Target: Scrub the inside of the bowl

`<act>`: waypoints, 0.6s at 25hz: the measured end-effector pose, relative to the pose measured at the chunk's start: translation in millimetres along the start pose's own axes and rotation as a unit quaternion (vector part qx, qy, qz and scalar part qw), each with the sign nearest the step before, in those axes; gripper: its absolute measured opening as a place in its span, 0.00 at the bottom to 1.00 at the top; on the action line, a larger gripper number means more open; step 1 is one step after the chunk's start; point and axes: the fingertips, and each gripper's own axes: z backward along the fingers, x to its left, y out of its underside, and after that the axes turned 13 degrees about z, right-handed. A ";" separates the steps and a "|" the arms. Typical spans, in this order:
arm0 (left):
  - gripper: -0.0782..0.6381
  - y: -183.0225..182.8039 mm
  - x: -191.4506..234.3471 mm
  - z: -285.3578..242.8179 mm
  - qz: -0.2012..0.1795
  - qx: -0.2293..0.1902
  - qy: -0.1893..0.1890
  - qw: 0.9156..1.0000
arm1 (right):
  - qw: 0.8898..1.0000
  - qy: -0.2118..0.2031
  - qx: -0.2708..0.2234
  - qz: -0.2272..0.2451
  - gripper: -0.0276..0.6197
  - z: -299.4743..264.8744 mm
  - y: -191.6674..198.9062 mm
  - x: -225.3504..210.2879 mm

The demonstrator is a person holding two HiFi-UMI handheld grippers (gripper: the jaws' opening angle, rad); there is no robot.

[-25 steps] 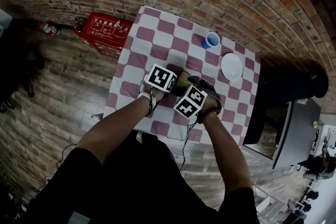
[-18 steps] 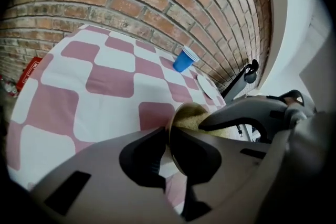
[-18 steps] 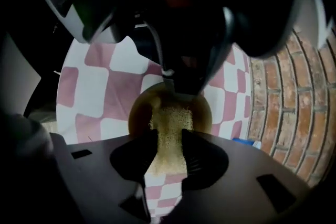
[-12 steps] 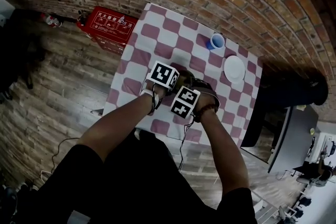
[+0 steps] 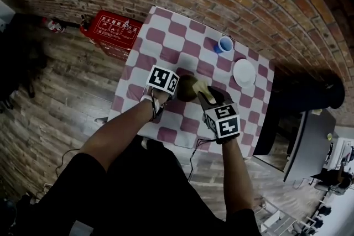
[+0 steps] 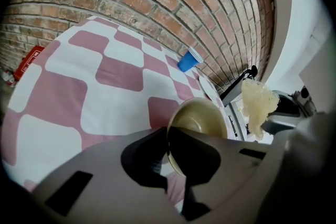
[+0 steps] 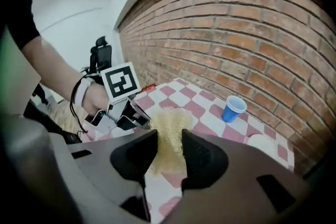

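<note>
Two tight grips: left gripper [image 6: 167,135] on glossy olive bowl [image 6: 202,117] rim, right gripper [image 7: 169,140] on pale fibrous scrubber [image 7: 168,117].

On table [image 5: 166,36], bowl [image 5: 187,87] nearest — cup [image 5: 223,43], plate [image 5: 244,71] beyond.

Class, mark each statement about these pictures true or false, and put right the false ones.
1. The left tongs grip the rim of the bowl. True.
2. The right tongs hold a yellowish scrubber. True.
3. The scrubber is down inside the bowl. False: it is held outside the bowl, clear of it.
4. The cup is red. False: the cup is blue.
5. The white plate sits under the bowl. False: it lies apart, near the cup.
</note>
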 end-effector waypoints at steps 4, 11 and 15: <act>0.15 -0.3 -1.0 10.1 0.015 -0.010 0.028 0.999 | 0.993 0.032 -0.060 -0.096 0.28 23.0 10.0 -18.9; 0.15 -0.5 -15.3 53.5 0.051 -0.018 0.124 0.991 | 0.966 -0.014 -0.181 -0.183 0.28 57.0 10.6 -2.9; 0.15 1.0 -29.6 85.0 0.076 -0.010 0.185 0.980 | 0.954 -0.062 -0.265 -0.127 0.28 89.4 -20.2 31.1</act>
